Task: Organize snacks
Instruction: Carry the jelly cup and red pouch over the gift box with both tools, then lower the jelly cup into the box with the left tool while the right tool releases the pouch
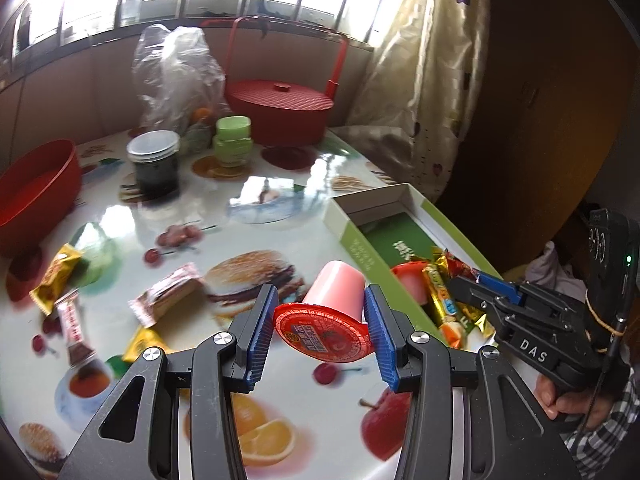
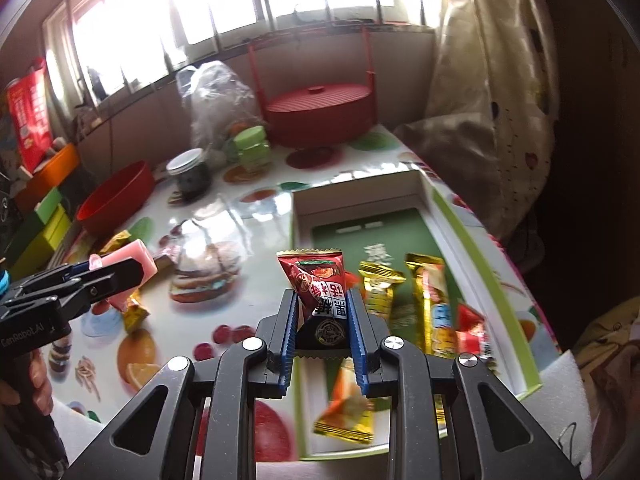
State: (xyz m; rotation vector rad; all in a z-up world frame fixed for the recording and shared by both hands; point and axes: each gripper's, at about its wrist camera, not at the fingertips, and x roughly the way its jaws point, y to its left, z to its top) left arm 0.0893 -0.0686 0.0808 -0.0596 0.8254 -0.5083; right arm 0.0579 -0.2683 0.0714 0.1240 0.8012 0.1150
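Note:
My left gripper [image 1: 320, 320] is shut on a pink jelly cup [image 1: 334, 296] with a red foil lid, held tilted above the printed tablecloth. The cup's lid faces the camera. In the right wrist view that cup [image 2: 134, 258] shows at the left. My right gripper [image 2: 323, 312] is shut on a red triangular snack packet [image 2: 320, 284] over the near left corner of the open green box [image 2: 492, 276]. Gold and red wrapped snacks [image 2: 434, 300] lie inside the box. Loose snacks [image 1: 168, 292] remain on the table to the left.
A red bowl [image 1: 36, 188], a dark jar [image 1: 154, 164], a green jar [image 1: 233, 140], a plastic bag [image 1: 176, 72] and a lidded red basket [image 1: 280, 108] stand at the back of the table. A curtain [image 1: 424, 80] hangs beyond the box. A hand [image 1: 568, 396] holds the right gripper.

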